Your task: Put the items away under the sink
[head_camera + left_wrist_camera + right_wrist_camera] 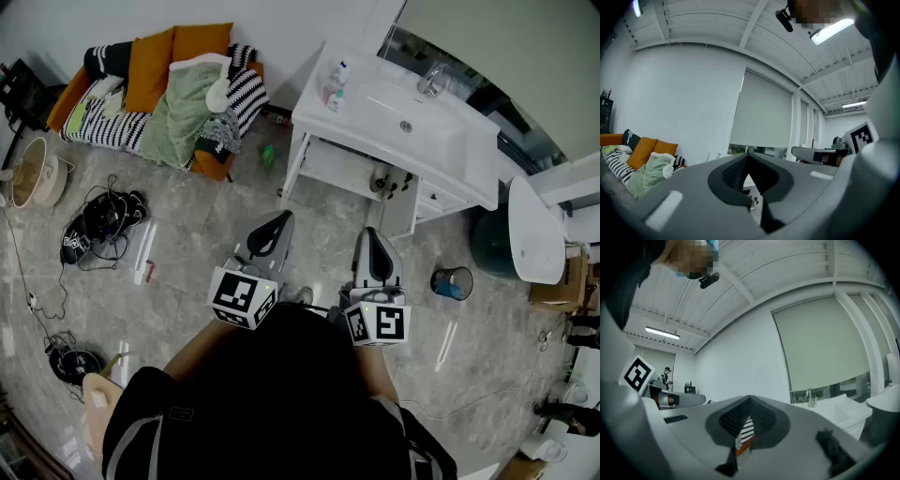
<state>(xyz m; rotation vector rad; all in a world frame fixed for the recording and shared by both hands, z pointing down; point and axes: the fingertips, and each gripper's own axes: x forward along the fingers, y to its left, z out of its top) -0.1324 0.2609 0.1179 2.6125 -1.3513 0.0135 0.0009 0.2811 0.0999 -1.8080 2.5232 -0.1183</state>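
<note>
— Where to look for the items?
— Up on the white sink surface (469, 161), at its left corner: a few small bottles (336, 89), standing close together. Labels too small to read.
— And under the sink?
— An open cabinet (333, 161) there, with a pale roll (380, 178) inside and something dark just beside it. Also a small green thing (268, 156) lying on the grey floor (187, 272), near the cabinet's left side.
— State of the left tool (279, 217)?
— Closed, tips pressed together, nothing between the jaws. Held about level over the floor, well apart from the sink.
— Same for the right tool (372, 232)?
— Yes — closed and empty too, just beside the left one. Only black-and-white square marker patterns on both cubes.
— Anything else around?
— A sofa (141, 84) with orange cushions, striped pillows and a green blanket, far left — plus black cables on the floor before it.
</note>
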